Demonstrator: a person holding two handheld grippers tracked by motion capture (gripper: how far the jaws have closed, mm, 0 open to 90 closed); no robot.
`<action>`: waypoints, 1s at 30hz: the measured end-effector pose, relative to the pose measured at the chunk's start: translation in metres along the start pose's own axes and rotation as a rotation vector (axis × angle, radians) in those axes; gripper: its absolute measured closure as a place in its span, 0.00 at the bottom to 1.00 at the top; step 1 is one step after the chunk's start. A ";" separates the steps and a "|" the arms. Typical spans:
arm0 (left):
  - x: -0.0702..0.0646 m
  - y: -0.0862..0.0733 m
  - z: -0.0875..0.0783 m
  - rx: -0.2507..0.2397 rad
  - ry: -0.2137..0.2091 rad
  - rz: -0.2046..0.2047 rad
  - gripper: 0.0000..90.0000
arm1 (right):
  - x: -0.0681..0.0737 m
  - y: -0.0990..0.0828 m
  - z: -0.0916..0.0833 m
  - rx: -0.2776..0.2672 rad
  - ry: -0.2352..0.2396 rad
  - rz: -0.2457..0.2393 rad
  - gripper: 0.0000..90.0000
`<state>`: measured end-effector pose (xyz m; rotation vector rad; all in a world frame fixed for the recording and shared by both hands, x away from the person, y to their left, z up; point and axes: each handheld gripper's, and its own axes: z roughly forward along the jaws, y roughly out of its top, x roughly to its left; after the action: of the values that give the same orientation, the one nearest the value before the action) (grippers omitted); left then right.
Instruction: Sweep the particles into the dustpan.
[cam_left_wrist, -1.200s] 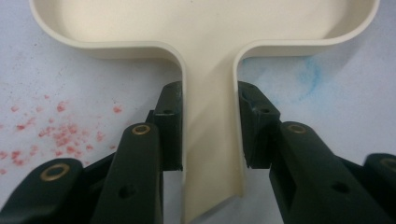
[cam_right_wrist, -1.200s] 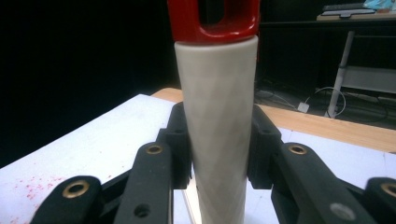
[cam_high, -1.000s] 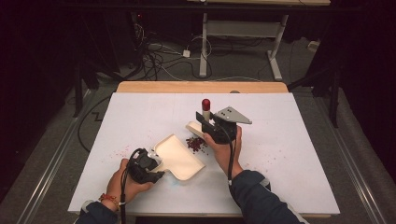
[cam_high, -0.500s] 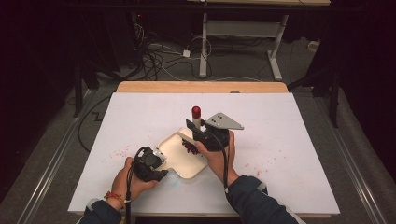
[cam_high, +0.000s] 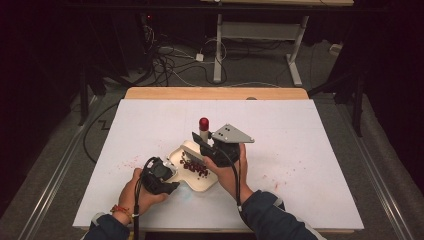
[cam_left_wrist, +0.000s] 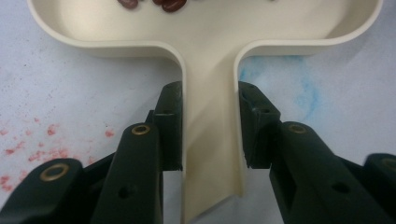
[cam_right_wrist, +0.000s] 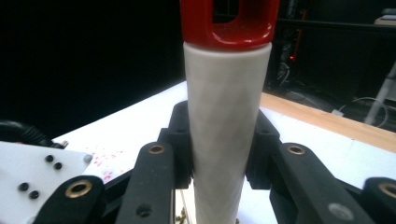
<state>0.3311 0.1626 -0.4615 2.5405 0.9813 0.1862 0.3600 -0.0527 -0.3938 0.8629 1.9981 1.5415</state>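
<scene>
Your left gripper (cam_left_wrist: 210, 135) pinches the narrow handle (cam_left_wrist: 211, 154) of the cream dustpan (cam_high: 196, 170), one pad flat against each side wall. That holds the shallow tray steady while the other hand works, and probably keeps it from skidding on the smooth white table (cam_high: 310, 150). The pan sits near the table's middle, a little toward your edge. It looks like moulded plastic: matte, with rounded corners and a low rolled rim that flares from the handle into a wide mouth.

Your right gripper (cam_right_wrist: 219, 154) is clamped on the brush handle (cam_right_wrist: 226, 126), a white cylinder with a faint diamond pattern and a glossy red cap (cam_right_wrist: 229, 23) with a hanging slot in it. The handle stands nearly upright between the jaws, so the working end points down at the pan's far edge. In the high view the red cap (cam_high: 204, 123) rises just behind the gripper's grey three-cornered plate (cam_high: 232, 134).

Dark red beans (cam_high: 194, 167), glossy and kidney-shaped, lie in a loose cluster inside the pan, close under the brush; a few show at the top of the left gripper view (cam_left_wrist: 159, 3). Reddish specks (cam_high: 127, 162) dust the table toward your left and right, so some sweeping likely remains. Keep the pan's lip flat on the table, or beans will slip under it.
</scene>
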 end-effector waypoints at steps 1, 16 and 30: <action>0.000 0.000 0.000 0.000 0.000 0.002 0.71 | -0.001 0.000 0.000 0.000 0.003 0.002 0.77; 0.009 -0.013 -0.003 0.010 -0.017 0.014 0.71 | -0.039 0.013 -0.006 -0.046 -0.037 0.069 0.77; 0.004 -0.019 -0.006 0.026 -0.007 0.030 0.71 | -0.067 0.006 -0.036 -0.013 -0.175 0.024 0.77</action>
<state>0.3216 0.1797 -0.4643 2.5785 0.9492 0.1749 0.3824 -0.1246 -0.3793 0.9840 1.8577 1.4379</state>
